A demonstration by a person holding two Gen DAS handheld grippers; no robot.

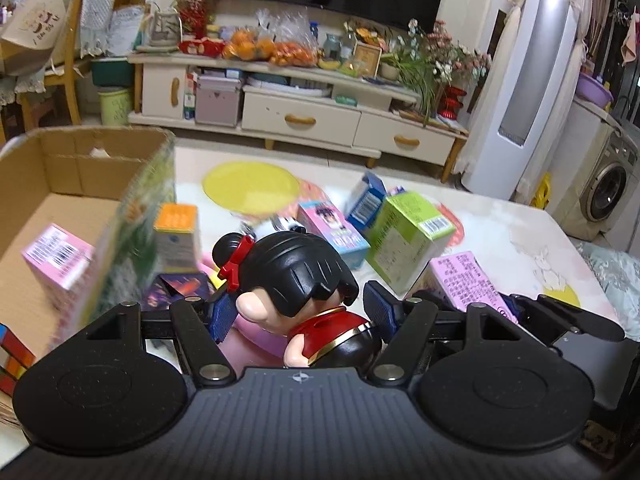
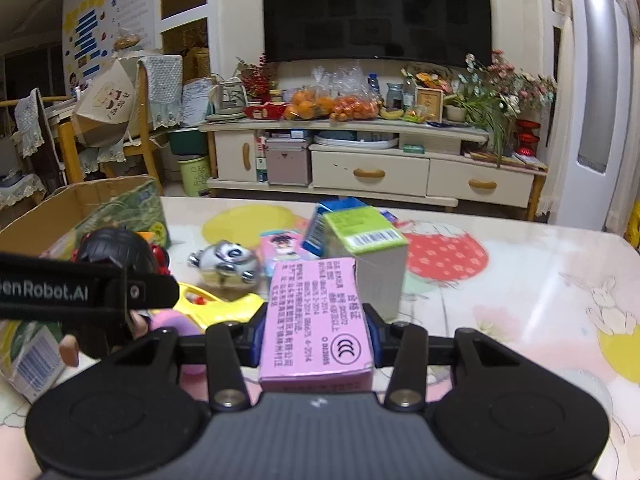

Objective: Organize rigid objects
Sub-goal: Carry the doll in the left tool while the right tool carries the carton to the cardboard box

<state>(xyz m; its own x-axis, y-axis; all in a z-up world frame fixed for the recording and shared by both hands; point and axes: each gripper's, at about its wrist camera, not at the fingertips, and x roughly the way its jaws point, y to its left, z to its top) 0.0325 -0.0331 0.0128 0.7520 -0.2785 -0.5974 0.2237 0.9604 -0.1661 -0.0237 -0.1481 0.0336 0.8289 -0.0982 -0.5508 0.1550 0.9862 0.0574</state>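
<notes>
left gripper (image 1: 301, 308) clamps doll (image 1: 296, 276) | right gripper (image 2: 314, 330) clamps pink box (image 2: 316, 320)

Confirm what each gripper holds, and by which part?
Left gripper: doll figurine, clamped across head and shoulders. Right gripper: pink box, clamped on its long sides near the close end.

Background, beyond the tabletop (image 2: 520, 248) with printed cartoon cover: dark TV (image 2: 376, 12) on wall above cream TV cabinet (image 2: 372, 172). Cabinet top carries 2 bags of oranges (image 2: 332, 106), flowers (image 2: 508, 84), a framed picture (image 2: 430, 102). Wooden chair (image 2: 140, 120) at left, green bin (image 2: 194, 176) beside it. White tower unit (image 1: 516, 92) at right; washing machine (image 1: 608, 188) further right.
</notes>
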